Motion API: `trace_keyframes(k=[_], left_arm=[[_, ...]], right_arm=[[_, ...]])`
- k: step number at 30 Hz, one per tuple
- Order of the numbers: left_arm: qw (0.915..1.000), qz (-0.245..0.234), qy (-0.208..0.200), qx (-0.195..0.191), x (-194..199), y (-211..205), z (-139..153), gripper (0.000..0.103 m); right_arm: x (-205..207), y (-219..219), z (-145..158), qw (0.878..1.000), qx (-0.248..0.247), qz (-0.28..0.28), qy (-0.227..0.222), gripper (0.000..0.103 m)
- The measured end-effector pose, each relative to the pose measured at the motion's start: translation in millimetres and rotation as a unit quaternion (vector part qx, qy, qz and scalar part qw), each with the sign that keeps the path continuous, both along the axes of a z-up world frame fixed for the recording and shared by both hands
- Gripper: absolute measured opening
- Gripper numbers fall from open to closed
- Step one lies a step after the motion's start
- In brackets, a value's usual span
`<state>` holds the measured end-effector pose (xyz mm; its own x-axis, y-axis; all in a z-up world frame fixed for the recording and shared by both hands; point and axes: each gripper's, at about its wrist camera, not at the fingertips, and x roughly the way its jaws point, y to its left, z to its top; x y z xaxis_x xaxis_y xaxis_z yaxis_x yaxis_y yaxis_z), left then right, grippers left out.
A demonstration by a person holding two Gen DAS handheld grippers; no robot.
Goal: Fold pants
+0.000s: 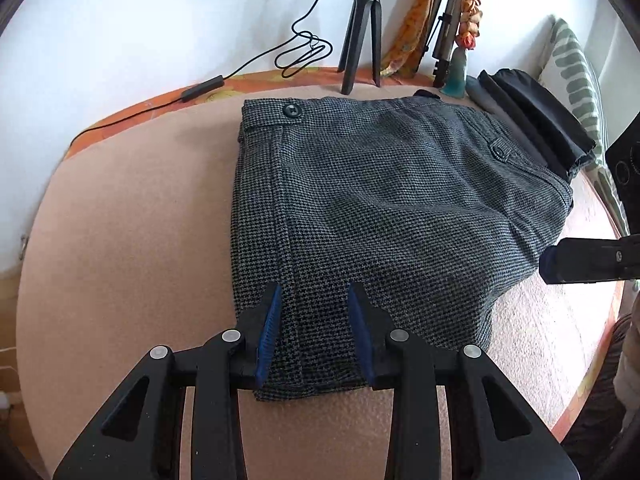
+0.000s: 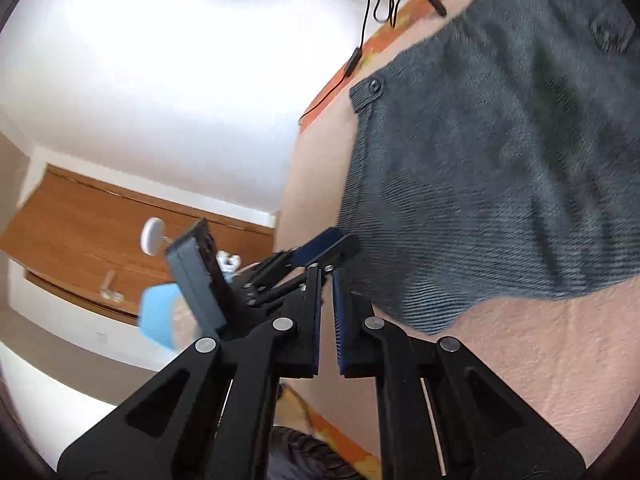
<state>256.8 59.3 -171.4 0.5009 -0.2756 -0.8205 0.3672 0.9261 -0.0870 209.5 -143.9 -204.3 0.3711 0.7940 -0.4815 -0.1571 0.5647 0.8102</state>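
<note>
Directly ahead in the left wrist view, the folded grey houndstooth pants [image 1: 360,208] lie flat on the pink blanket [image 1: 132,240], waistband button at the far left corner. The left gripper [image 1: 314,332] has its fingers spread, straddling the near edge of the pants without pinching the cloth. At the right edge the right gripper [image 1: 580,262] reaches in just beside the pants. A black tripod [image 1: 362,36] stands at the far side, and dark folded clothes [image 1: 532,116] lie far right.

From the right wrist view, tilted and blurred, the right gripper [image 2: 327,280] shows its blue pads nearly pressed together, a thin gap between, gripping nothing. The pants [image 2: 500,160] fill the right; the left gripper [image 2: 320,246] meets their near left edge.
</note>
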Motion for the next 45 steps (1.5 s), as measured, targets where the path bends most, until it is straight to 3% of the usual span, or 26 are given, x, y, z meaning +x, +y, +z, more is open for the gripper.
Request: trace_keyframes(k=[3, 7, 13, 14, 17, 18, 19, 26, 32, 35, 39, 45], left_arm=[[0.9999, -0.006, -0.004, -0.011, -6, -2, 3, 0.032], [0.9999, -0.015, -0.005, -0.002, -8, -11, 2, 0.032], [0.9998, -0.007, -0.001, -0.019, -4, -10, 4, 0.032], [0.9998, -0.006, 0.0, -0.021, -3, -10, 4, 0.032], [0.9997, -0.005, 0.002, -0.023, -2, -9, 4, 0.032], [0.9997, -0.004, 0.002, -0.022, -2, -9, 4, 0.032], [0.9997, -0.004, 0.002, -0.023, -2, -9, 4, 0.032], [0.9998, -0.015, 0.005, -0.014, -2, -11, -1, 0.032], [0.9978, -0.048, -0.001, 0.045, -9, -29, -11, 0.035], [0.9972, -0.049, -0.008, 0.056, -12, -30, -5, 0.035], [0.9977, -0.049, -0.034, 0.031, -18, -36, 15, 0.035], [0.9951, -0.081, -0.057, 0.01, -15, -77, 33, 0.035]], right_arm=[[-10, -17, -7, 0.999, -0.038, -0.024, 0.013, 0.011], [-20, -38, -28, 0.996, -0.067, -0.047, 0.031, 0.034], [-20, -12, -54, 0.994, -0.104, -0.01, 0.038, 0.035], [-20, -8, -53, 0.994, -0.102, -0.014, 0.023, 0.036], [-10, 4, -61, 0.997, -0.071, -0.011, 0.029, 0.034], [-6, 5, -65, 0.998, -0.058, -0.01, 0.039, 0.018], [-2, 6, -67, 0.997, -0.049, -0.014, 0.05, 0.014], [-8, -2, -26, 0.999, 0.02, -0.022, 0.011, 0.011], [-11, 7, -57, 0.997, -0.051, 0.008, 0.051, 0.015], [-17, -7, -49, 0.996, -0.081, 0.007, 0.028, 0.015], [-30, -54, -25, 0.994, -0.102, -0.037, 0.0, 0.042], [-30, -143, -20, 0.981, -0.093, -0.17, 0.022, 0.055]])
